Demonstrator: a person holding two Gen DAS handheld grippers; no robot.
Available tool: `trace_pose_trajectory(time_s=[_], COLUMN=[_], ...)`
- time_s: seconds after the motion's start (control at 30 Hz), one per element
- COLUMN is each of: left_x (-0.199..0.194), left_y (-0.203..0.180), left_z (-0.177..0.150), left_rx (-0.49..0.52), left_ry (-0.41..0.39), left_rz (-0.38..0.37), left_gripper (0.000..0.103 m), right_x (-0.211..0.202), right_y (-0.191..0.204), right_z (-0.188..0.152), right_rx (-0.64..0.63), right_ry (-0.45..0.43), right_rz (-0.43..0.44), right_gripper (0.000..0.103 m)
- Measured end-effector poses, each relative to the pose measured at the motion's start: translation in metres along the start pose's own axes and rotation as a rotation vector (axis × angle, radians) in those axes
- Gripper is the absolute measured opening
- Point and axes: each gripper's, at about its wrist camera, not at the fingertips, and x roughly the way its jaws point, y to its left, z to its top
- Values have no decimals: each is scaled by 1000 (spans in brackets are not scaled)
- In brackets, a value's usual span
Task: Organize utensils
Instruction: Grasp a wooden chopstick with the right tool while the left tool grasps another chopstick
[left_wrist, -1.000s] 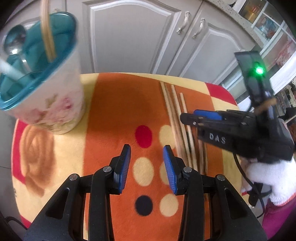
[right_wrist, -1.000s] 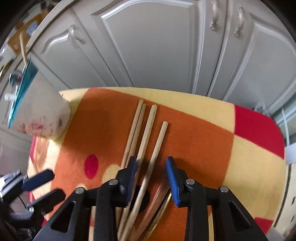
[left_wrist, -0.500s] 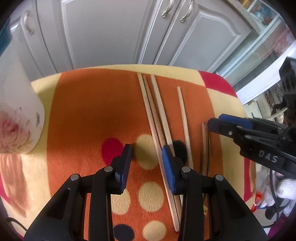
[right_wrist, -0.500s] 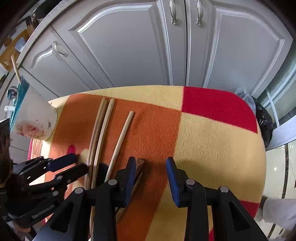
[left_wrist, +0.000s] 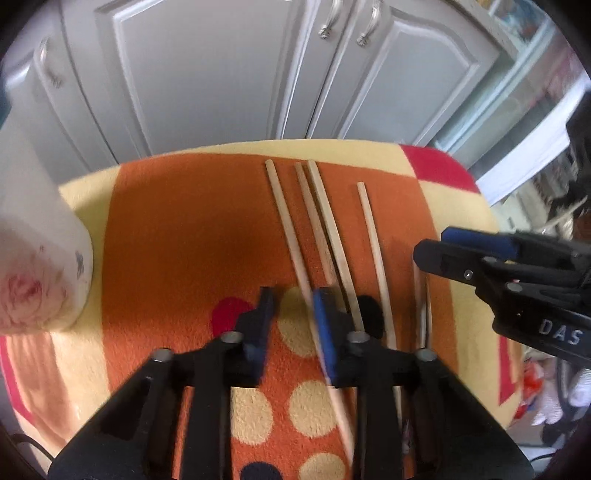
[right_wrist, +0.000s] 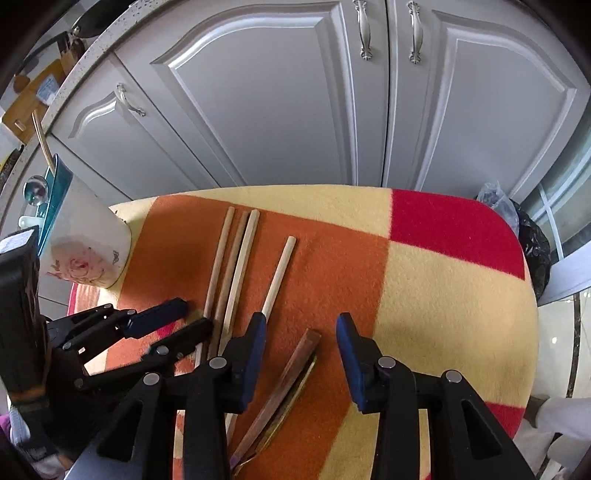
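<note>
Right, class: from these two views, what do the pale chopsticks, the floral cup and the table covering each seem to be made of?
Pale chopsticks: likely bare wood or bamboo; matte, light tan, no gloss.
Floral cup: probably glazed ceramic, possibly plastic; smooth white wall with printed rose.
Table covering: fleece-like fabric; fuzzy nap, soft edges between colour blocks.

Your left tool (left_wrist: 291, 325) and right tool (right_wrist: 301, 350) are black, with blue pads, silver screws and "DAS" lettering.

Bright daylight from the right; fisheye-bent edges, dark corners, left view motion-blurred.
</note>
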Motion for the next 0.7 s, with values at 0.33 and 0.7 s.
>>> trace_pose_trajectory(time_s=[0.33,0.7], left_x=[-19,-3], left_y=[28,17], left_z=[-31,23], left_rx=[-51,-126], left_ry=[49,4], left_rz=[-4,22], left_gripper=[1,19], right_x=[14,35], right_y=[14,10], right_z=[13,28], right_rx=[-29,-73], right_ry=[8,12], right_rz=[60,2], right_gripper=[33,10])
